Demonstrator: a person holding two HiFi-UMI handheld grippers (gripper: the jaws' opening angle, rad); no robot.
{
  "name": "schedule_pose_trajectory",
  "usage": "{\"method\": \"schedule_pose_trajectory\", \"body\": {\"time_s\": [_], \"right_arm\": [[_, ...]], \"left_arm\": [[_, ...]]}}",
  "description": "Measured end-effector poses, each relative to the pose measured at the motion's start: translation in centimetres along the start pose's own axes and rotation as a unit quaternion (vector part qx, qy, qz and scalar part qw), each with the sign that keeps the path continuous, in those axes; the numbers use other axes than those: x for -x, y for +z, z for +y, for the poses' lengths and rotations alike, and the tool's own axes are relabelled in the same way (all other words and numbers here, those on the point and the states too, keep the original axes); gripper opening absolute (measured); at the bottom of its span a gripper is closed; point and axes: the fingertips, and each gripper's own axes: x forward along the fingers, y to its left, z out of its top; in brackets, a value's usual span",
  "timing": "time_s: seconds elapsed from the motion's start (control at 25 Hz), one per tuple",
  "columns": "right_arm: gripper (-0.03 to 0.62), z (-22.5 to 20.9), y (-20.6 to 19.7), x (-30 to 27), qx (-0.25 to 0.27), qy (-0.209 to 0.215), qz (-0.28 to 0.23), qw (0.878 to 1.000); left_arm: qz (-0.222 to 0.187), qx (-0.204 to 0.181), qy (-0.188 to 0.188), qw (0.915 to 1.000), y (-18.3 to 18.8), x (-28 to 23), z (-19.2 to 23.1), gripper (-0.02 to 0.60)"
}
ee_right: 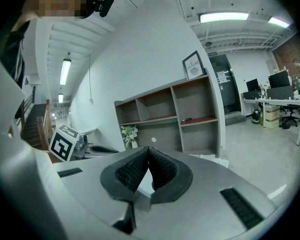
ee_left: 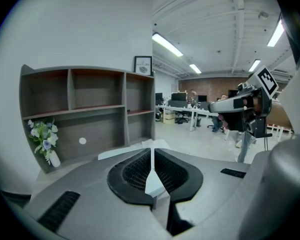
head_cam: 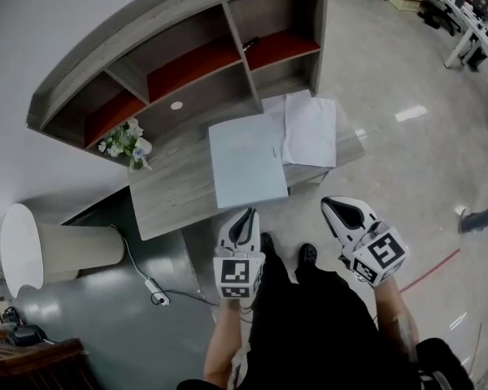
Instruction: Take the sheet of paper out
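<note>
Both claws are pressed shut with nothing between the jaws. Your left claw [head_cam: 244, 214] and right claw [head_cam: 332, 205] hang just short of the worktop's [head_cam: 175, 187] front edge, over the floor.

The pale blue folder [head_cam: 246, 161] lies flat at that front edge, its near corner reaching slightly past it. The loose white sheets of paper [head_cam: 311, 127] lie at the right end, and their left margin seems to be tucked under the folder's right side. Whether another sheet sits inside the folder cannot be told from here.

For a clean pull, open the right claw before you reach the worktop and bring it in low at a free corner of the top sheet. Bite only a little of the margin. Rest the left claw on the folder so it does not slide along, then draw the sheet out flat across the worktop rather than lifting it, which would likely crease it.

As for writing, the framed print [ee_left: 143, 65] on top of the shelf unit [head_cam: 146, 32] carries a word that looks like "NATURE", but it is too small to be sure. The marker cube [head_cam: 237, 273] shows only a black-and-white square pattern.
</note>
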Motion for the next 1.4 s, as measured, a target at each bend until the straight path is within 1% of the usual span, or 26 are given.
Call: {"method": "schedule_pose_trajectory", "body": {"time_s": [0.12, 0.24, 0.36, 0.48, 0.68, 0.84, 1.08, 1.2, 1.4], "right_arm": [[0.012, 0.1, 0.1, -1.0, -0.003, -0.017, 0.004, 1.0], [0.012, 0.4, 0.1, -2.1, -0.006, -0.032, 0.008, 0.999], [0.012, 0.6, 0.0, -3.1, -0.011, -0.05, 0.012, 0.999], [0.012, 1.0, -0.4, -4.0, -0.016, -0.067, 0.017, 0.997], [0.012, 1.5, -1.7, -5.3, -0.027, -0.096, 0.031, 0.995], [0.012, 1.8, -2.4, -5.9, -0.039, -0.118, 0.039, 0.991], [0.012, 1.9, -3.3, -6.3, -0.052, -0.148, 0.048, 0.986], [0.012, 2.0, -3.8, -6.4, -0.061, -0.16, 0.053, 0.984], [0.012, 2.0, -4.9, -6.9, -0.075, -0.169, 0.064, 0.981]], "left_arm": [[0.009, -0.014, -0.019, 0.9997, -0.7, -1.2, 0.9, 0.014], [0.023, -0.04, -0.034, 0.9983, -1.7, -2.3, 1.9, 0.014], [0.036, -0.059, -0.06, 0.9958, -3.1, -3.6, 2.5, 0.022], [0.05, -0.079, -0.092, 0.9914, -4.7, -4.9, 2.7, 0.068], [0.075, -0.128, -0.128, 0.9806, -7.5, -6.9, 3.1, 0.098], [0.09, -0.175, -0.158, 0.9678, -9.3, -8.4, 3.2, 0.132], [0.111, -0.249, -0.189, 0.9433, -12.2, -10.5, 3.1, 0.192], [0.117, -0.287, -0.202, 0.929, -13.6, -11.5, 2.9, 0.237], [0.133, -0.35, -0.209, 0.9032, -16.3, -13.1, 3.2, 0.278]]}}
